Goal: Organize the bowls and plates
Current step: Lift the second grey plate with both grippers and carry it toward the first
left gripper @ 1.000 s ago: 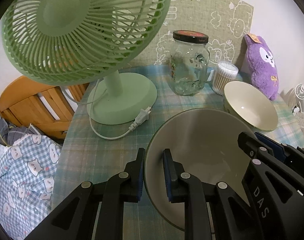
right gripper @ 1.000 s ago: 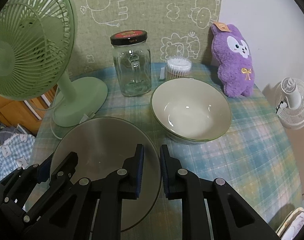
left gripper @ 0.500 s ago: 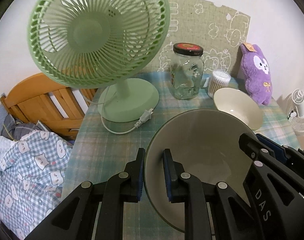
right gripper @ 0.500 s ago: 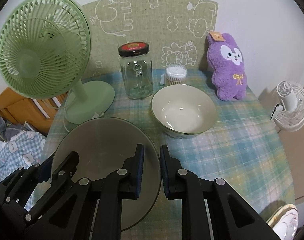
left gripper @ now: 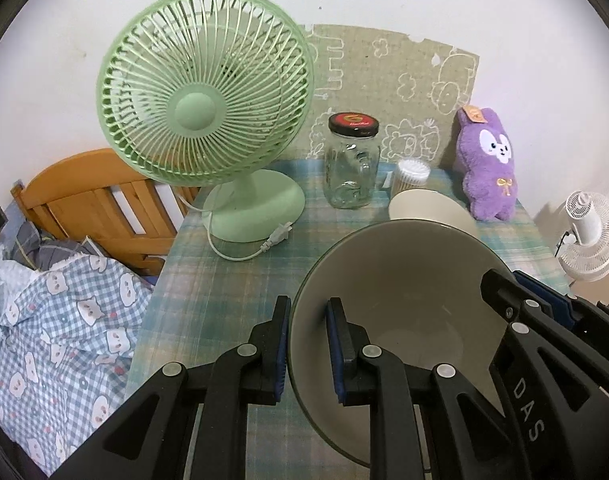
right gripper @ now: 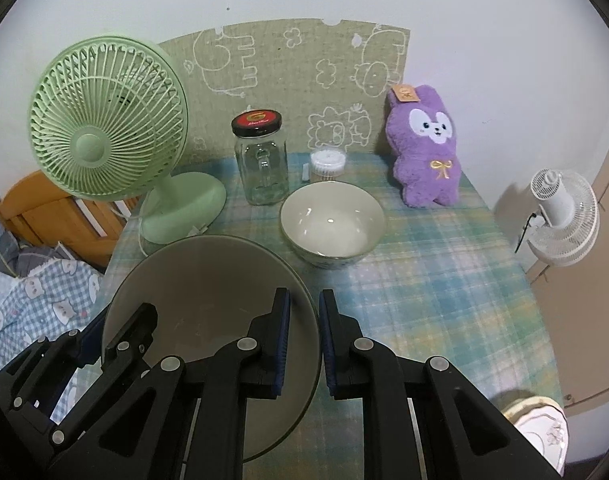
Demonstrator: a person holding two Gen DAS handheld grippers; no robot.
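I see the counter under a plaid cloth. Green fan stands at 10 o'clock in the right view. I've got the big grey bowl held above the counter's near-left part: left tool clamped on its left rim, right tool clamped on its right rim. Cream bowl sits at 12, just behind. Glass jar stands beyond that.

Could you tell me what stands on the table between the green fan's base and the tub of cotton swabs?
A lidded glass jar stands between the green fan and the cotton swabs, plainest in the right wrist view.
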